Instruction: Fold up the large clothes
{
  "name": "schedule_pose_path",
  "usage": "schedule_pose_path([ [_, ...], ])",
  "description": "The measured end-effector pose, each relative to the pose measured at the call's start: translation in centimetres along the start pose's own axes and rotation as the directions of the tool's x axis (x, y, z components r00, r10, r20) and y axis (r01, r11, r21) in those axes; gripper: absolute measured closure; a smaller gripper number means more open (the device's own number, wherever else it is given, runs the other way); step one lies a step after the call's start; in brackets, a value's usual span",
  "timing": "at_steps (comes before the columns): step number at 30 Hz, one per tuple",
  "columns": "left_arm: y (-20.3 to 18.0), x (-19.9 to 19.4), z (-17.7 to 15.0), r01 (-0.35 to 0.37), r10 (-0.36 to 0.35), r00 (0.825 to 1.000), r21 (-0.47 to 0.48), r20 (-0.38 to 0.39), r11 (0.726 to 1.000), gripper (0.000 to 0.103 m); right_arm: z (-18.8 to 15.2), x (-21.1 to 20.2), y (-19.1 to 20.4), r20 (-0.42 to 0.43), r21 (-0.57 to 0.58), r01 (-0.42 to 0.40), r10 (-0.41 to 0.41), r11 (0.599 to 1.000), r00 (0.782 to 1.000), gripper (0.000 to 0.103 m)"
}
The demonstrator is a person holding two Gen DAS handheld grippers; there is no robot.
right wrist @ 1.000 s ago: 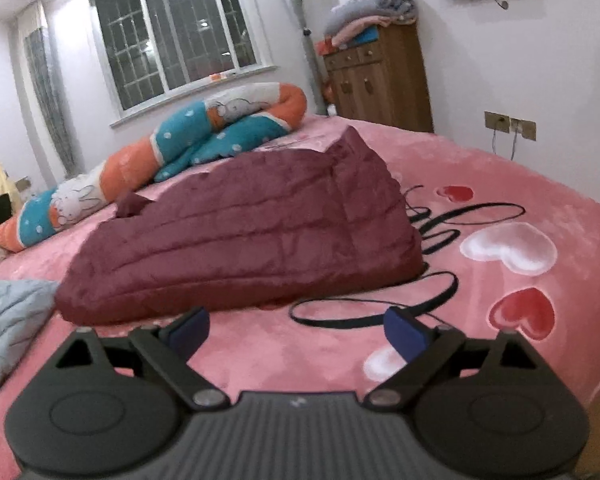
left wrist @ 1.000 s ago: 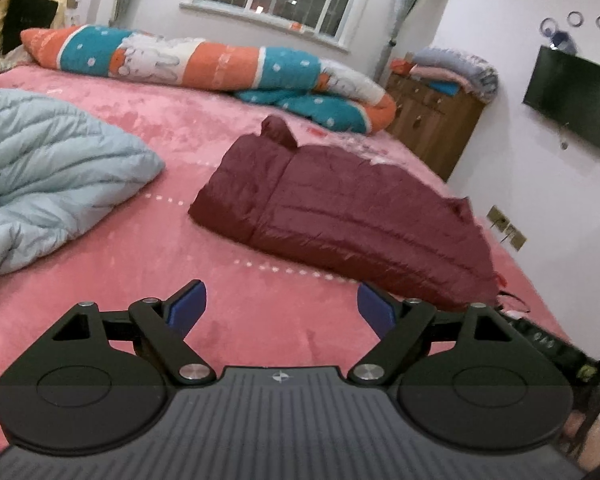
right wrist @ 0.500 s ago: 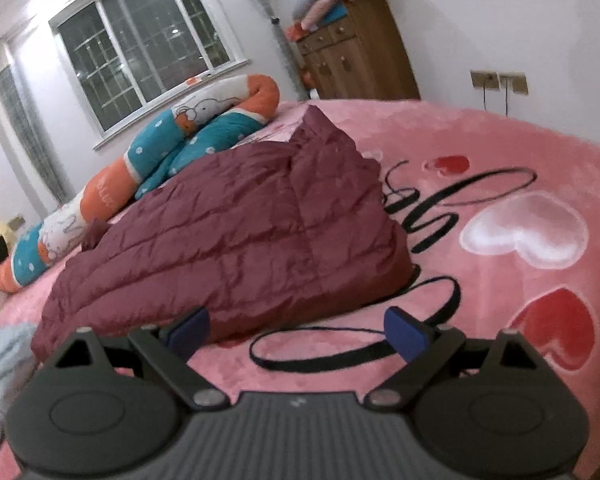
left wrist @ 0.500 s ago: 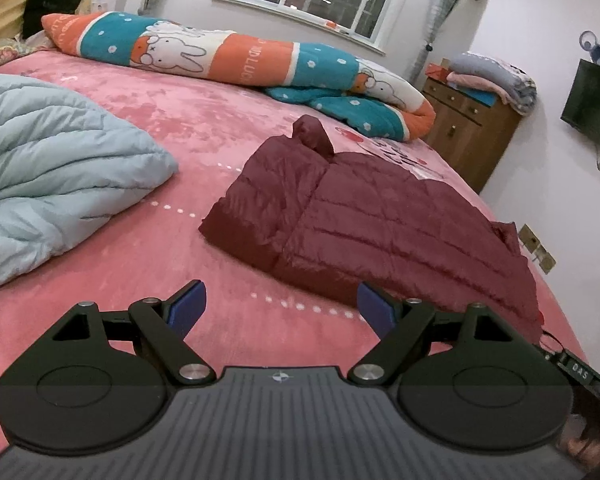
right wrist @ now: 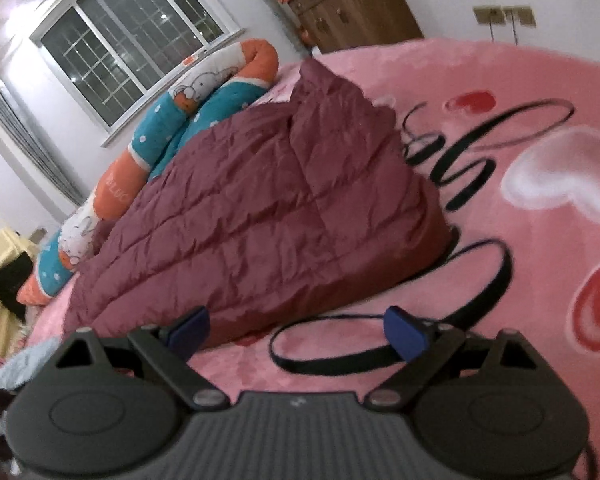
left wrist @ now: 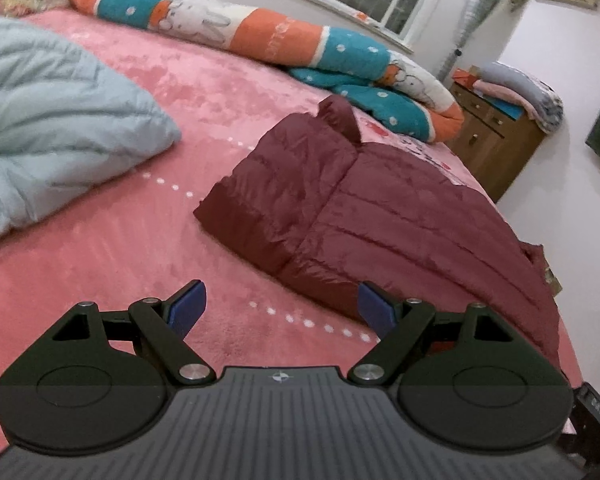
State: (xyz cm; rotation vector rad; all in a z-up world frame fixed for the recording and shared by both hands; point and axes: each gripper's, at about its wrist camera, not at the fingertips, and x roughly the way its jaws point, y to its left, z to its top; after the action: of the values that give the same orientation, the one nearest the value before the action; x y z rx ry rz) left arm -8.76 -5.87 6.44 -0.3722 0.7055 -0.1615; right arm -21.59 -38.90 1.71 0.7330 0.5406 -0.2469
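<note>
A dark red quilted down jacket (left wrist: 380, 216) lies folded lengthwise on the pink bed cover (left wrist: 120, 264). It also shows in the right wrist view (right wrist: 260, 216), near the printed hearts. My left gripper (left wrist: 282, 306) is open and empty, just above the bed at the jacket's near left edge. My right gripper (right wrist: 298, 328) is open and empty, low over the bed at the jacket's near hem. The right view is tilted.
A pale blue down jacket (left wrist: 48, 120) lies crumpled at the left. A long orange, teal and white rolled quilt (left wrist: 260, 36) lies along the far side under the window. A wooden cabinet (left wrist: 496, 144) with stacked blankets stands at the far right.
Both grippers have moved closer to the red jacket and lower over the bed. The right view has tilted. Both stay open and empty.
</note>
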Motion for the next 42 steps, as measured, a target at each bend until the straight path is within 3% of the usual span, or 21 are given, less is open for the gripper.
schedule_pose_path([
  [10,1.6,3.0,1.0,0.049,-0.050,0.999,-0.179,-0.005,0.983,0.001,0.4,1.4,-0.2,-0.017,0.093,-0.068,0.070,0.993,0.997,0.009],
  [19,2.3,6.6,2.0,0.058,-0.056,0.998,-0.293,0.015,0.954,0.001,0.8,1.8,-1.6,0.038,0.188,-0.109,0.104,0.976,0.994,0.009],
  [28,3.2,10.2,2.7,0.069,-0.062,0.998,-0.364,0.031,0.929,0.001,2.0,3.1,-2.6,0.094,0.243,-0.121,0.101,0.963,0.990,0.009],
  [35,3.0,11.9,3.4,0.076,-0.057,0.996,-0.362,0.063,0.929,0.001,1.4,3.2,-2.7,0.139,0.247,-0.101,0.068,0.964,0.988,0.009],
  [37,2.6,11.9,3.7,0.069,-0.050,0.997,-0.344,0.063,0.936,0.008,1.4,3.2,-2.8,0.145,0.241,-0.097,0.063,0.966,0.987,0.011],
  [39,2.4,11.4,3.7,0.066,-0.048,0.997,-0.327,0.062,0.943,0.028,1.2,3.2,-3.0,0.151,0.250,-0.103,0.066,0.963,0.986,0.019],
  [42,1.6,11.0,4.0,0.053,-0.034,0.997,-0.277,0.074,0.960,0.049,1.2,3.3,-3.6,0.150,0.275,-0.125,0.086,0.953,0.985,0.036],
])
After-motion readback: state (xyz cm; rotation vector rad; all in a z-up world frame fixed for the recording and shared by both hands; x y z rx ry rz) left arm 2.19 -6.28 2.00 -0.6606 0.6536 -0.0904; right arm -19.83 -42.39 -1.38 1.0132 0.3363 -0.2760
